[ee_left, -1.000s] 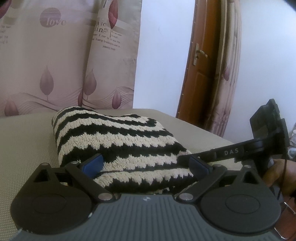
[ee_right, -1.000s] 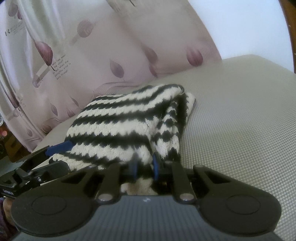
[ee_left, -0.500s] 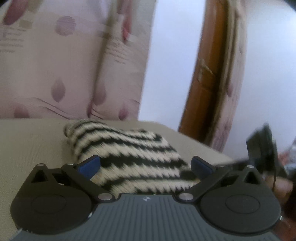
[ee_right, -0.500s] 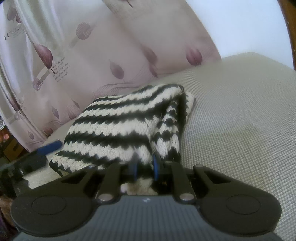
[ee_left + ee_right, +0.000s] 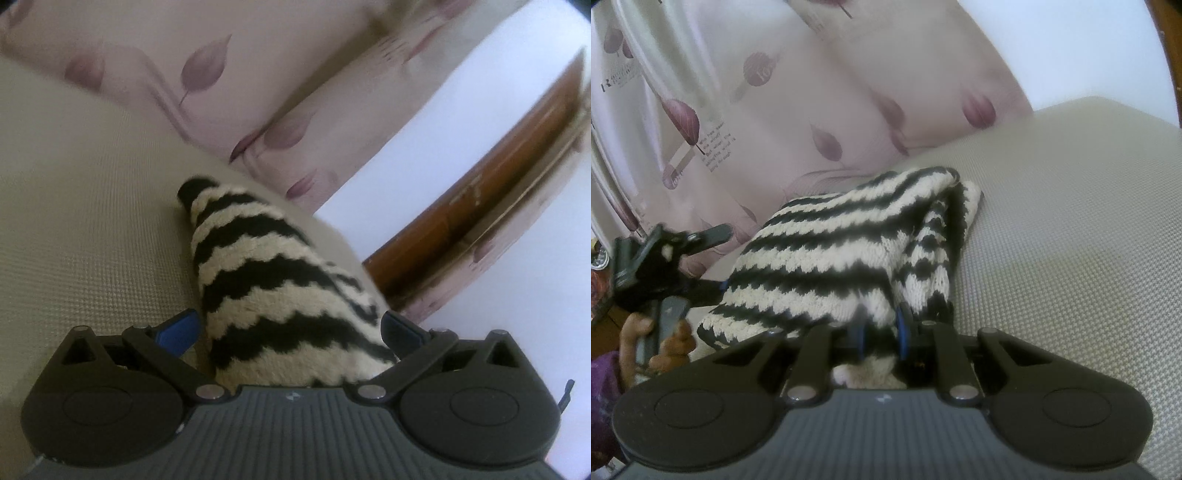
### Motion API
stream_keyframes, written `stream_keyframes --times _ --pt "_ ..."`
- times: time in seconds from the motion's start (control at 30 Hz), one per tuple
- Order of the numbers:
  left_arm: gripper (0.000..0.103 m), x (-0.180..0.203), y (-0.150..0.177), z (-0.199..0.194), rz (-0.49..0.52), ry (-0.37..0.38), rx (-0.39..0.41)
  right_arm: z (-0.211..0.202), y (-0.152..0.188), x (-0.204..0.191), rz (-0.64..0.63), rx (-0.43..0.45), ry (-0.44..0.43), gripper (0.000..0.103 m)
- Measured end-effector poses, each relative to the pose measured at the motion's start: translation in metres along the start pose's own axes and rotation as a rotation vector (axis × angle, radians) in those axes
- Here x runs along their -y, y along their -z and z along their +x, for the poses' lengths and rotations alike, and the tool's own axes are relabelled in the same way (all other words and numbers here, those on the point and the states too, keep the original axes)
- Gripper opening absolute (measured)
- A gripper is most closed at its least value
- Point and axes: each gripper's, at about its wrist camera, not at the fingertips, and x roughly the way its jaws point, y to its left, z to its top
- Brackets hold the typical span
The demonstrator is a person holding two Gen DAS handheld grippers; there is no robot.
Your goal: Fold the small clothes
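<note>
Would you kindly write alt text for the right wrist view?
The right gripper is shut on a folded black-and-cream striped knitted garment lying on a beige textured cushion. The left gripper, held in a hand, sits at the garment's left edge before a pink leaf-print curtain.

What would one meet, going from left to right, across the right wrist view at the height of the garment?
Left gripper held in a hand → striped knit garment, its near edge pinched by the right gripper → bare beige textured surface.
</note>
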Motion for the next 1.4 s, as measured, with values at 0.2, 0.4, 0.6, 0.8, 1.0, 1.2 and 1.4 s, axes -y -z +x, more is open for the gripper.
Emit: stream_keyframes --times 0.2,0.4,0.6,0.8,1.0,1.2,1.4 --pt "0.082 0.000 0.009 0.033 0.044 0.009 -0.052 0.000 0.000 0.002 0.020 0.000 -0.015 0.016" --pt "0.078 -0.003 0.012 0.029 0.053 0.013 -0.027 -0.004 -0.005 0.007 0.069 0.010 -0.052 0.027" --pt "0.080 -0.002 0.014 0.029 0.063 0.007 -0.022 -0.007 -0.026 0.018 0.095 0.077 0.019 0.097" --pt "0.082 -0.002 0.015 0.030 0.068 0.007 -0.019 0.025 -0.046 0.045 0.181 -0.019 -0.035 0.098" --pt "0.083 -0.002 0.015 0.032 0.073 0.011 -0.021 0.060 -0.061 0.042 0.162 -0.114 -0.139 0.097" --pt "0.083 -0.002 0.015 0.034 0.077 0.015 -0.021 0.088 -0.066 0.034 0.135 -0.135 -0.154 0.057" --pt "0.087 -0.001 0.015 0.035 0.094 0.020 -0.029 0.083 -0.063 0.046 0.158 -0.152 -0.194 0.052"
